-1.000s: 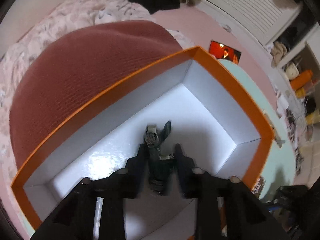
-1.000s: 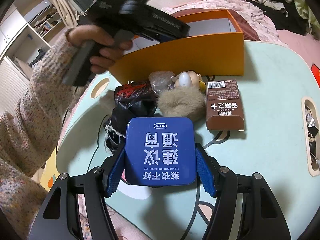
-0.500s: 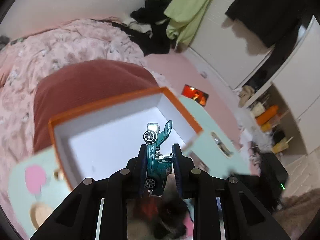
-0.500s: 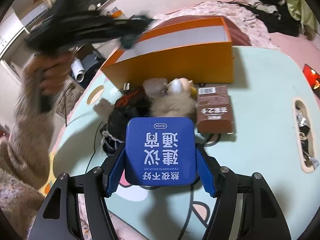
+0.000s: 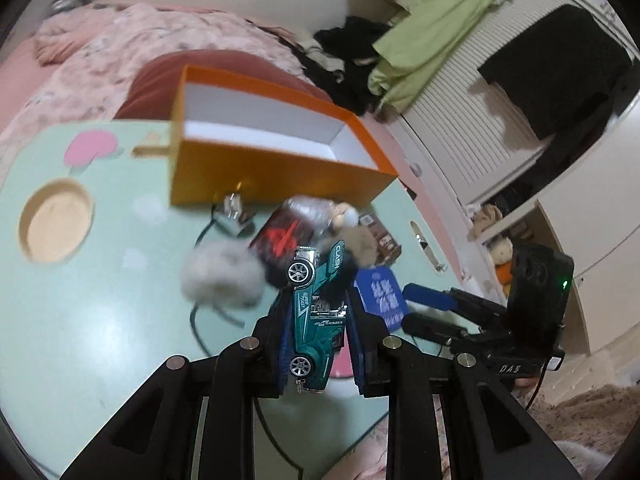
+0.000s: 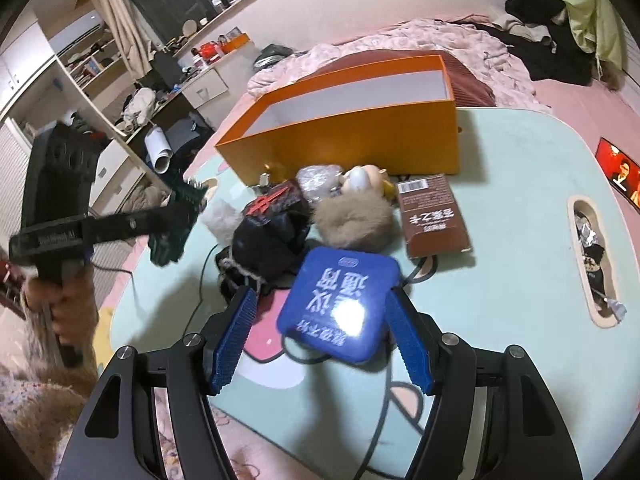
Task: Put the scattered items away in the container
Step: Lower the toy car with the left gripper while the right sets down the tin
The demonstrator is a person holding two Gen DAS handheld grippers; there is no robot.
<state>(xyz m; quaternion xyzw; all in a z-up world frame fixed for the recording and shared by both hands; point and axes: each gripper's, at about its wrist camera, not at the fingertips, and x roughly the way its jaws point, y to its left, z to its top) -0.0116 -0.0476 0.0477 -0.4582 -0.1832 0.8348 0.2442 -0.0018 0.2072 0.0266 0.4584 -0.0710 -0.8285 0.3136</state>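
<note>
My left gripper [image 5: 318, 300] is shut on a teal toy car [image 5: 316, 312], nose up, in the air over the pale green table [image 5: 100, 320]. It is short of the orange box [image 5: 272, 176], whose white inside shows nothing. The right wrist view has this gripper [image 6: 176, 216] at far left, blurred, in a person's hand. My right gripper [image 6: 322, 296] straddles a blue tin [image 6: 340, 292], which lies askew. The right pad [image 6: 408, 340] touches the tin's edge, and a gap shows at the left pad [image 6: 234, 336].
Between tin and box sit a brown carton [image 6: 434, 216], a tan fur ball [image 6: 352, 220], a black pouch [image 6: 272, 236], a white egg toy [image 6: 360, 178] and grey fluff [image 5: 220, 276]. A black cable runs under the tin. The table has a slot [image 6: 592, 256] and a round recess [image 5: 56, 220].
My left gripper, with the car still in it, has pulled back from inside the box to above the pile. The blue tin has turned askew and looks smaller between the right fingers.
</note>
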